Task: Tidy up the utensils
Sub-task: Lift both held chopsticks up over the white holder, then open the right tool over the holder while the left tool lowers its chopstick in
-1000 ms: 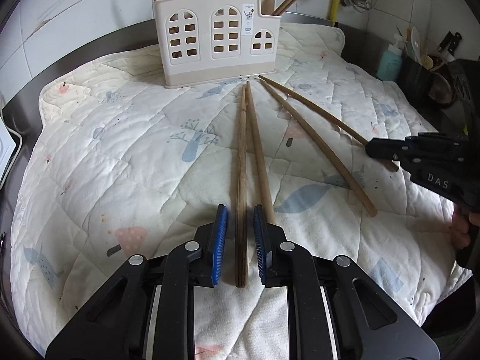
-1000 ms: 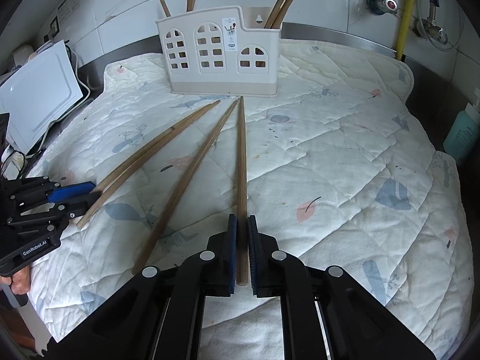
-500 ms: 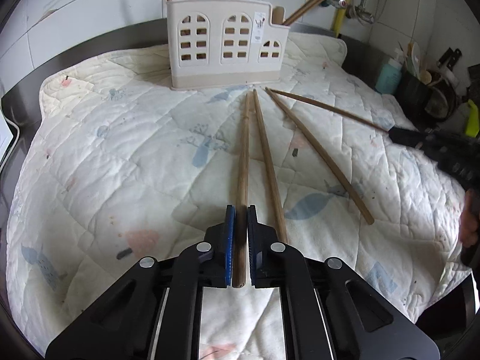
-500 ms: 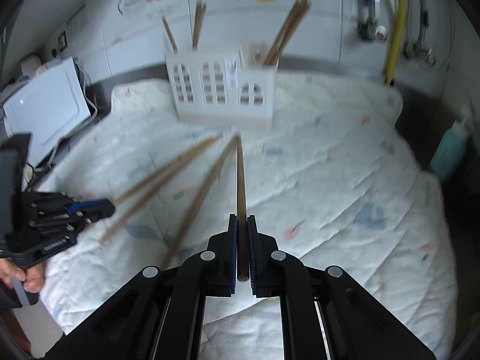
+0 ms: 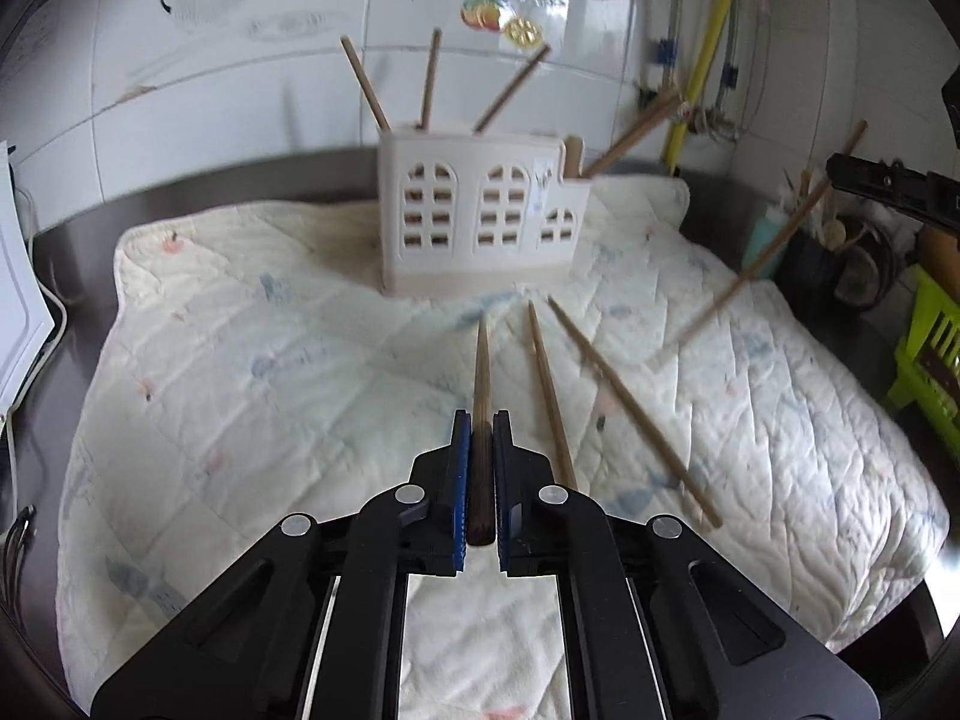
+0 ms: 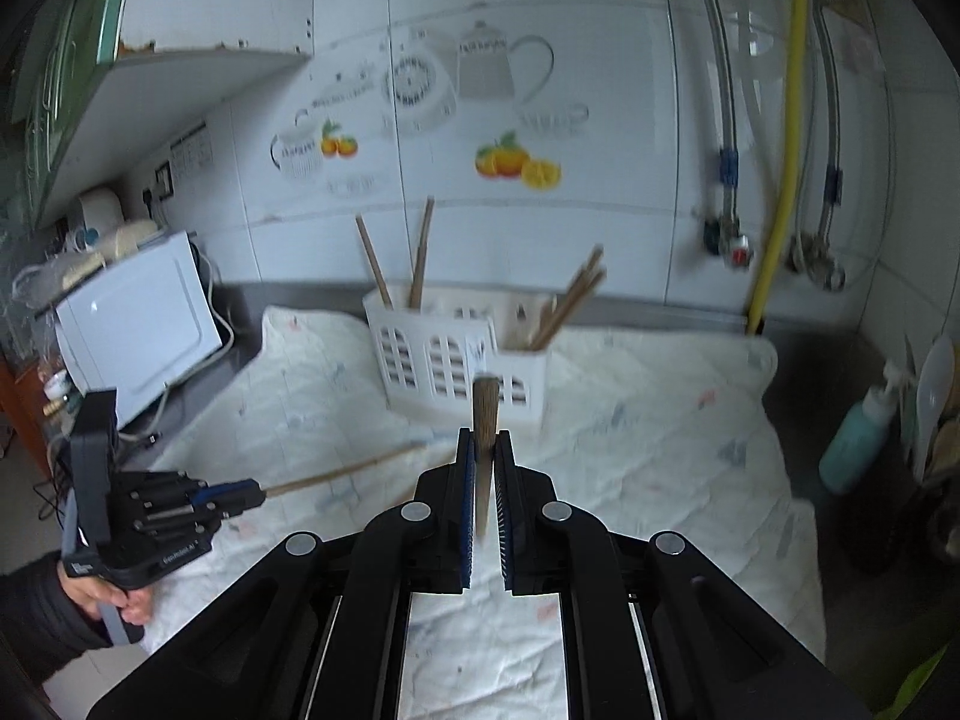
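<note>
Both grippers are now lifting their chopsticks off the quilted mat (image 5: pixel 240 396), where a second ago the sticks were lying flat. Behind, the white utensil holder (image 5: pixel 480 222) is standing on the mat, holding several upright chopsticks. Two loose chopsticks (image 5: pixel 624 408) are lying beside the left gripper (image 5: pixel 478 480), whose fingers are clamping a chopstick (image 5: pixel 482 372) pointing toward the holder. The right gripper (image 6: pixel 485 498) is pinching its own chopstick (image 6: pixel 485 408), raised in the air.
</note>
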The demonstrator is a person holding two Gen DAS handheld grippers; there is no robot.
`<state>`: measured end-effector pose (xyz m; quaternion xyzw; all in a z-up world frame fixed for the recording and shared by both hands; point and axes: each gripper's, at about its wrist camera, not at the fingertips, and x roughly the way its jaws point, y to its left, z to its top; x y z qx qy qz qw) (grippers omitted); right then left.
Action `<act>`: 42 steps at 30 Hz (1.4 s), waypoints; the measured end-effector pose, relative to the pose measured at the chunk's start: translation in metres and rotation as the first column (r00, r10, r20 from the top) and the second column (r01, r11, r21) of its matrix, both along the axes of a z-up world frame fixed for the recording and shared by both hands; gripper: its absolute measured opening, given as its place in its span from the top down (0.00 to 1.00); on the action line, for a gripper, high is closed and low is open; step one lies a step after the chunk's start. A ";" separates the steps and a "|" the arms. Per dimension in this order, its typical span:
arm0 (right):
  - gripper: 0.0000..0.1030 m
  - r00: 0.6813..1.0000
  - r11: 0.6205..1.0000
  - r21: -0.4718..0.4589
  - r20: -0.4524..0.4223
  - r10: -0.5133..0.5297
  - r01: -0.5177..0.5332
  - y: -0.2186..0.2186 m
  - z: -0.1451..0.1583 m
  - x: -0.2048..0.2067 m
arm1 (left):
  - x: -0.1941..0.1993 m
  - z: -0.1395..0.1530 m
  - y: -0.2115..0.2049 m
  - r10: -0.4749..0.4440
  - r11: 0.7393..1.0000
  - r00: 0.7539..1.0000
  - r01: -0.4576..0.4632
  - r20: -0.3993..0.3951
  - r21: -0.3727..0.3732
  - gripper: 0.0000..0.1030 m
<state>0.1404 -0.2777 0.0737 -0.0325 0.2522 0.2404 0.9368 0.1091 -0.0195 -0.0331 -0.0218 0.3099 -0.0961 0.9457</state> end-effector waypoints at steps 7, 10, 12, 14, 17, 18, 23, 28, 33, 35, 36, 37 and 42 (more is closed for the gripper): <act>0.94 0.999 1.000 -0.006 0.043 0.021 -0.021 0.012 0.040 0.019 | 0.012 0.013 0.008 -0.003 0.999 1.000 0.004 0.024 -0.040 0.95; 0.94 0.997 1.000 -0.025 0.073 0.017 -0.015 0.020 0.060 0.031 | 0.017 0.020 0.012 -0.006 0.998 0.999 0.008 0.040 -0.057 0.95; 0.94 0.996 1.000 -0.022 0.094 0.009 -0.007 0.024 0.074 0.042 | 0.020 0.026 0.013 -0.006 0.998 0.999 0.009 0.052 -0.054 0.95; 0.94 0.994 1.000 -0.019 0.110 0.000 0.002 0.026 0.085 0.050 | 0.025 0.034 0.016 -0.008 0.998 0.998 0.012 0.060 -0.057 0.95; 0.94 0.991 1.000 -0.008 0.129 -0.023 0.025 0.031 0.102 0.067 | 0.033 0.045 0.021 -0.009 0.998 0.998 0.012 0.065 -0.058 0.95; 0.94 0.991 1.000 0.001 0.128 -0.028 0.028 0.032 0.105 0.072 | 0.036 0.049 0.023 -0.009 0.998 0.998 0.013 0.066 -0.057 0.95; 0.94 0.990 0.998 0.028 0.131 -0.058 0.055 0.045 0.112 0.106 | 0.050 0.070 0.025 -0.022 0.999 0.997 0.024 0.075 -0.024 0.95; 0.94 0.991 0.997 0.019 0.106 -0.079 0.077 0.062 0.103 0.139 | 0.059 0.091 0.025 -0.033 0.999 0.994 0.032 0.107 0.003 0.95; 0.94 0.995 0.996 -0.005 0.051 -0.085 0.086 0.075 0.078 0.165 | 0.065 0.114 0.026 -0.036 0.999 0.988 0.034 0.148 0.019 0.95; 0.94 0.996 0.996 -0.012 0.031 -0.086 0.086 0.077 0.068 0.170 | 0.067 0.123 0.026 -0.037 0.999 0.985 0.033 0.166 0.026 0.95; 0.94 0.996 0.996 -0.014 0.024 -0.085 0.085 0.077 0.064 0.172 | 0.069 0.129 0.026 -0.036 0.999 0.983 0.031 0.177 0.030 0.95; 0.94 0.996 0.996 -0.018 0.016 -0.086 0.087 0.078 0.060 0.174 | 0.070 0.134 0.026 -0.038 0.999 0.982 0.032 0.186 0.032 0.95; 0.93 0.997 0.995 -0.053 0.001 -0.083 0.083 0.080 0.046 0.178 | 0.078 0.165 0.022 -0.029 0.998 0.967 0.016 0.252 0.053 0.95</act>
